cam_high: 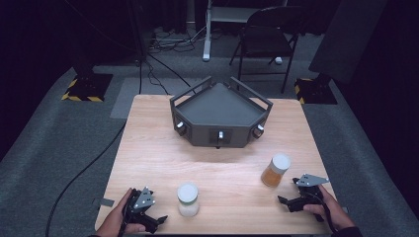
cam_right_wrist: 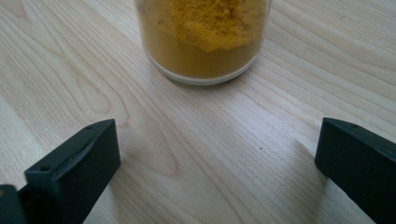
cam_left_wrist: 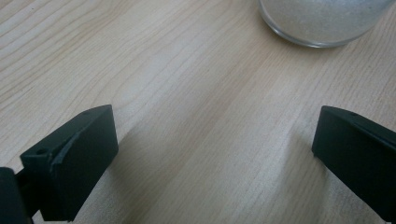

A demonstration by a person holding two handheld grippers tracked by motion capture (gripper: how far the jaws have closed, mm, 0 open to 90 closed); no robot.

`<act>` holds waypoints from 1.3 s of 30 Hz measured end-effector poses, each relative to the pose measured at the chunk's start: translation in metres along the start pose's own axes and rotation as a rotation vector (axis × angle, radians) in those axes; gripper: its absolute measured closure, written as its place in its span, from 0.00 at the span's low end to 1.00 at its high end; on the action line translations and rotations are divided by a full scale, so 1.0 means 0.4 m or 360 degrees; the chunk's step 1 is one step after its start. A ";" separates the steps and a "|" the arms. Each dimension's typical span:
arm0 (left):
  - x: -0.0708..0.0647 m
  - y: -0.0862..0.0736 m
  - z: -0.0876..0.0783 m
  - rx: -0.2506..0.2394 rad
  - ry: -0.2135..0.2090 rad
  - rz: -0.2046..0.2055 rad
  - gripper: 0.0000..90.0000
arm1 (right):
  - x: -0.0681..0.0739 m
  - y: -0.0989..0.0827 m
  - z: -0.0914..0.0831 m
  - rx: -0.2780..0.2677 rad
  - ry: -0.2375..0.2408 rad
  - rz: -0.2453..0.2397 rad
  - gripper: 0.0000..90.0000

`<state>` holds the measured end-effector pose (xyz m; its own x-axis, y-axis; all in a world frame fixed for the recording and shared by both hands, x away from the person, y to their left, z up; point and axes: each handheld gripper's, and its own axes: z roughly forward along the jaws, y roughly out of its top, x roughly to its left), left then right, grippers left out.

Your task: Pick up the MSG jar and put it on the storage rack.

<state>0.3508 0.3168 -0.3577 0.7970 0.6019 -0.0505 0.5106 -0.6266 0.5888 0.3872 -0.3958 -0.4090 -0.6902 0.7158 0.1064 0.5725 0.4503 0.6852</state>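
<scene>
Wooden desk (cam_high: 217,163) carries two jars: a white-filled jar (cam_high: 188,199) near the front edge, just ahead of the left hand-held gripper (cam_high: 157,220), and an orange-filled jar (cam_high: 275,170) just ahead of the right hand-held gripper (cam_high: 285,198). Both grippers have their jaws spread wide, holding nothing. A dark tray (cam_high: 220,106) sits farther back.

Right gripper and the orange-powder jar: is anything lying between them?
Nothing: in the right gripper view, bare wooden table runs from the open right gripper to the orange-powder jar. The high view agrees.
</scene>
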 end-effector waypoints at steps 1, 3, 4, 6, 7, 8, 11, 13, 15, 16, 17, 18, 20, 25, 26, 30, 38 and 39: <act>0.000 0.000 0.000 -0.0001 0.0000 0.0000 0.00 | 0.000 0.000 0.000 0.0000 0.0000 0.0000 0.00; 0.000 -0.002 0.001 -0.0009 0.0001 0.0000 0.00 | 0.000 0.000 0.000 0.0000 0.0000 0.0000 0.00; 0.000 -0.004 0.001 -0.0013 0.0002 -0.0003 0.00 | 0.000 0.000 0.000 0.0000 0.0000 0.0000 0.00; -0.001 -0.007 0.000 -0.0017 0.0003 -0.0002 0.00 | 0.001 0.000 0.000 0.0000 -0.0002 0.0001 0.00; -0.001 -0.007 0.000 -0.0017 0.0003 -0.0004 0.00 | 0.001 0.000 0.000 0.0000 -0.0002 0.0001 0.00; -0.003 -0.007 -0.001 -0.0016 0.0005 -0.0006 0.00 | 0.001 0.000 0.000 0.0000 -0.0002 0.0001 0.00; -0.003 -0.007 0.000 -0.0017 0.0006 -0.0008 0.00 | 0.001 0.000 0.000 0.0000 -0.0002 0.0001 0.00; -0.003 -0.006 0.000 -0.0013 0.0006 -0.0009 0.00 | 0.001 0.000 0.000 0.0000 -0.0002 0.0001 0.00; -0.005 0.000 -0.001 0.0001 0.0011 -0.0005 0.01 | 0.001 0.000 0.000 0.0000 -0.0002 0.0001 0.00; -0.006 0.002 -0.002 0.0009 0.0015 -0.0004 0.01 | 0.001 0.000 0.000 0.0000 -0.0002 0.0001 0.00; -0.008 0.004 -0.003 0.0014 0.0019 -0.0012 0.01 | 0.001 0.000 0.000 0.0000 -0.0002 0.0001 0.00; -0.010 0.005 -0.003 0.0017 0.0025 -0.0012 0.01 | 0.001 0.000 0.000 0.0000 -0.0002 0.0001 0.00; -0.015 0.005 -0.005 0.0008 0.0043 -0.0012 0.01 | 0.001 0.000 0.000 0.0000 -0.0002 0.0001 0.00; -0.015 0.005 -0.009 -0.0016 0.0035 -0.0028 0.02 | 0.001 0.000 0.000 0.0000 -0.0002 0.0001 0.00; -0.015 0.003 -0.012 -0.0034 0.0038 -0.0030 0.02 | 0.001 0.000 0.000 0.0000 -0.0001 0.0001 0.00; -0.014 -0.001 -0.018 -0.0068 0.0037 -0.0044 0.02 | 0.001 0.000 0.000 0.0000 -0.0001 0.0001 0.00; -0.025 -0.008 -0.032 -0.0198 0.0045 -0.0103 0.02 | 0.001 0.000 0.000 0.0000 -0.0001 0.0001 0.00; -0.028 -0.008 -0.034 -0.0212 0.0047 -0.0105 0.02 | 0.001 0.000 0.000 0.0000 -0.0001 0.0001 0.00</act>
<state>0.3358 0.3188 -0.3482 0.7521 0.6553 -0.0702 0.5127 -0.5149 0.6870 0.3870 -0.3956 -0.4089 -0.6894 0.7166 0.1062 0.5730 0.4497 0.6851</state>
